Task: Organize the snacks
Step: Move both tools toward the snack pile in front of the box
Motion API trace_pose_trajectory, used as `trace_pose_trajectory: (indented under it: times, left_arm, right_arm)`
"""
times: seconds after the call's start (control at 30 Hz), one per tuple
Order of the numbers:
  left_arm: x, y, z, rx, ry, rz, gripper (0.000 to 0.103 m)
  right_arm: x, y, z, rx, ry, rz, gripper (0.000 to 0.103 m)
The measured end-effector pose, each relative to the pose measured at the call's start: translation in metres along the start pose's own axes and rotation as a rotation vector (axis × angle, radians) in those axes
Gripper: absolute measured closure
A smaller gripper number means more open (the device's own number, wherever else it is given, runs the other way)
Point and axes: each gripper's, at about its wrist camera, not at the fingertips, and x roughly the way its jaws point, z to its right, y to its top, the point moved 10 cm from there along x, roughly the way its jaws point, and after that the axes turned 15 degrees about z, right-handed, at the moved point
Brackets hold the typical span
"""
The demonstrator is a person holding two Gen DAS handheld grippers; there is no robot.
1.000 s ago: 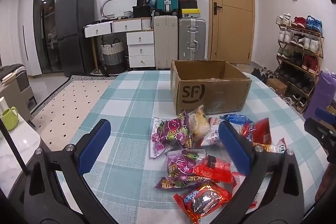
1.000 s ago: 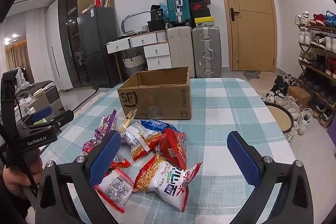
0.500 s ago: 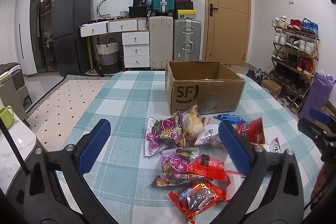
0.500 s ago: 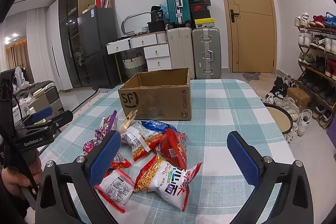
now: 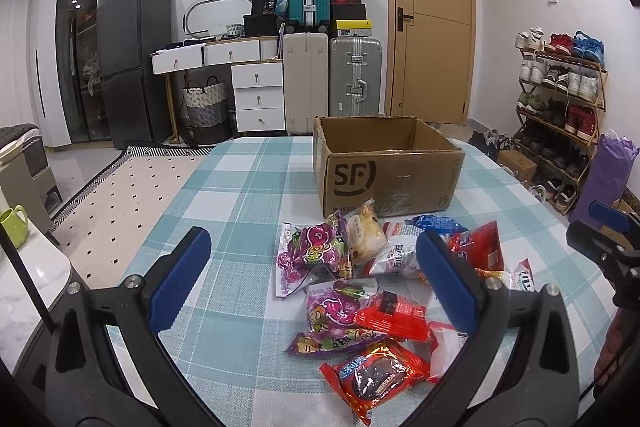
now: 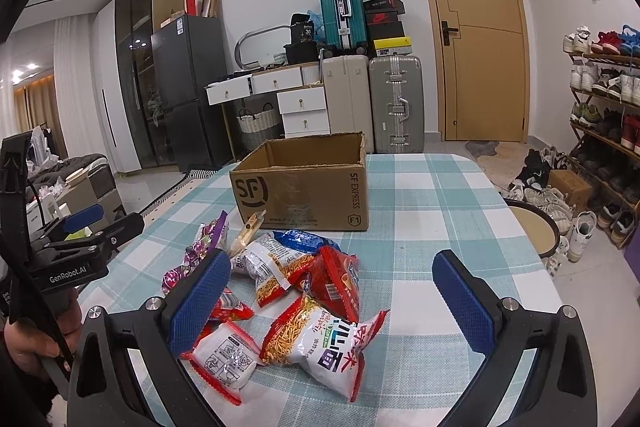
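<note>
A teal-and-white checked surface (image 5: 240, 195) fills both views. The left claw (image 5: 308, 275) and right claw (image 6: 328, 295) hang spread wide and empty above the heap of bright foil snack packets (image 5: 360, 283). Only the right view shows the white noodle bag (image 6: 324, 343) whole, and open cloth to its right. Behind sits the open brown cardboard box (image 5: 384, 167), apparently empty. Compared with a second ago, the left view has shifted slightly.

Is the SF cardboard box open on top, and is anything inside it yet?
Open: the cardboard box has no flaps over its top, and bare inner walls show. Its floor is hidden, so contents cannot be told.
</note>
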Motion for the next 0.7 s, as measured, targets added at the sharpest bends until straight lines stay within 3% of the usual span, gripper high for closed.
trace_pose_trajectory:
  times: [0.7]
  left_arm:
    - [-0.0011, -0.0027, 0.0002, -0.004, -0.009, -0.001, 0.001]
  right_arm:
    - [-0.005, 0.0016, -0.0033, 0.004, 0.009, 0.015, 0.0]
